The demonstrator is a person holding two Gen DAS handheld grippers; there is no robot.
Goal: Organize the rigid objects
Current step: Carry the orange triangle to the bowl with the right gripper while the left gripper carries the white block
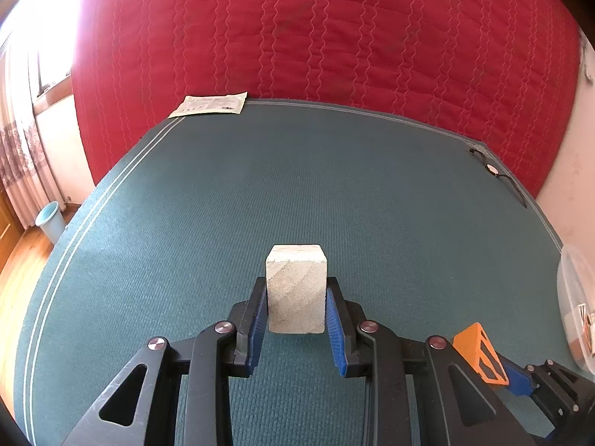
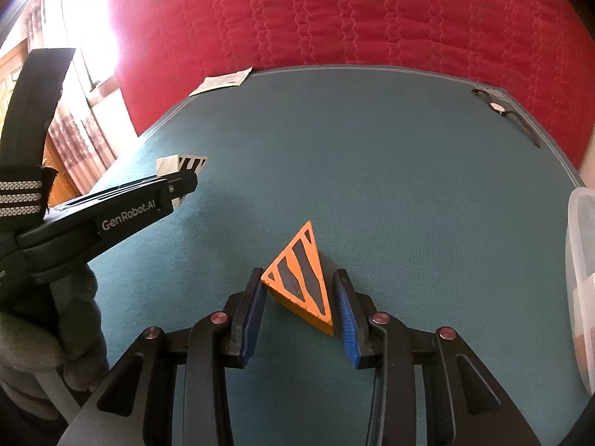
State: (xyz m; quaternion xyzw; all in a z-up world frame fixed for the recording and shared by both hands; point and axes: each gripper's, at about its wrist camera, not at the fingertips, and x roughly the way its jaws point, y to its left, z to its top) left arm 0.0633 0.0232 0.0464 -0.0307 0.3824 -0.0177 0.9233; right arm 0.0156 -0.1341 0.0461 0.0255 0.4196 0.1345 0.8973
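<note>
Left wrist view: the left gripper (image 1: 296,306) has its jaws closed onto a pale, rough-faced rectangular block (image 1: 296,290). Both blue pads (image 1: 258,319) press flat against the block's two sides; the block stands upright between them, its upper half projecting past the fingertips. Below lies the teal woven tabletop (image 1: 297,186). At lower right the right gripper (image 1: 515,373) enters the picture with an orange triangular wedge with dark stripes (image 1: 479,353) at its tip. A clear plastic container (image 1: 576,297) sits at the right edge. A printed paper sheet (image 1: 210,104) lies at the far left corner, a black strap with a round white disc (image 1: 492,169) at the far right corner. A red quilted cover (image 1: 334,37) rises behind.

Right wrist view: the orange wedge (image 2: 301,278) sits between the right gripper's (image 2: 300,299) jaws, which are drawn in narrow. Its left corner touches the left pad; its lower right corner lies against the right pad. Whether it rests on the tabletop cannot be told. At left, the left gripper (image 2: 182,180) holds the pale block (image 2: 169,165), gripped by a gloved hand (image 2: 55,334).
</note>
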